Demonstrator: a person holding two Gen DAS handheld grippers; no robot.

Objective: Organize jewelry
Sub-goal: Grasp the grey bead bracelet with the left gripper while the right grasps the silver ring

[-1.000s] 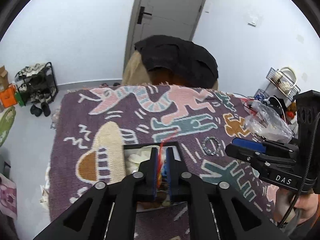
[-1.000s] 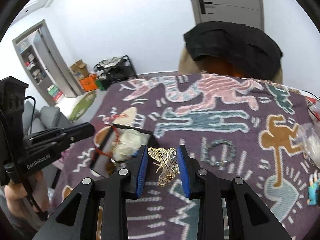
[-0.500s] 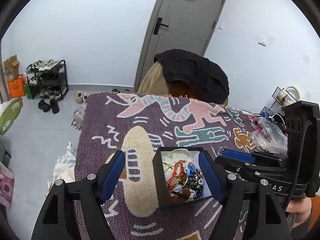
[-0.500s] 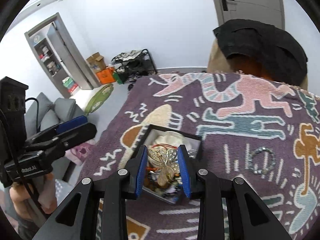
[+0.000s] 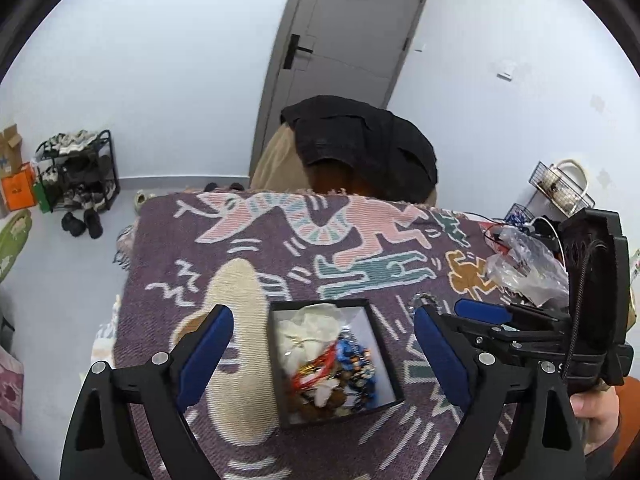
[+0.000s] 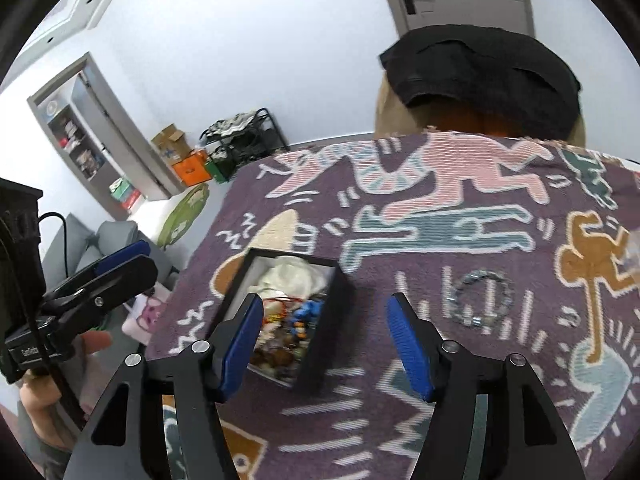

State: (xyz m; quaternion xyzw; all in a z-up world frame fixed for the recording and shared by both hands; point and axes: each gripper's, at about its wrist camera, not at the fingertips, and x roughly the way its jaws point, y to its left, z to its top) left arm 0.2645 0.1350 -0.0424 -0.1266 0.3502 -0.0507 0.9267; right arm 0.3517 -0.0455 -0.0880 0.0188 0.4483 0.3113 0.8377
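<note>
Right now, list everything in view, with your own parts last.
jewelry box: one, black, open on the blanket, full of mixed jewelry
beaded bracelet: one, grey, on the blanket right of the box
blanket: one, purple with figures
plastic bag: one, clear, blanket's right edge
black garment: one, over a tan chair
shoe rack: one, black, by the wall
door: one, grey
left gripper: jaws opening, nothing held
right gripper: jaws opening, nothing held

One box of jumbled jewelry, pieces too tangled to count; one bracelet; two grippers.
</note>
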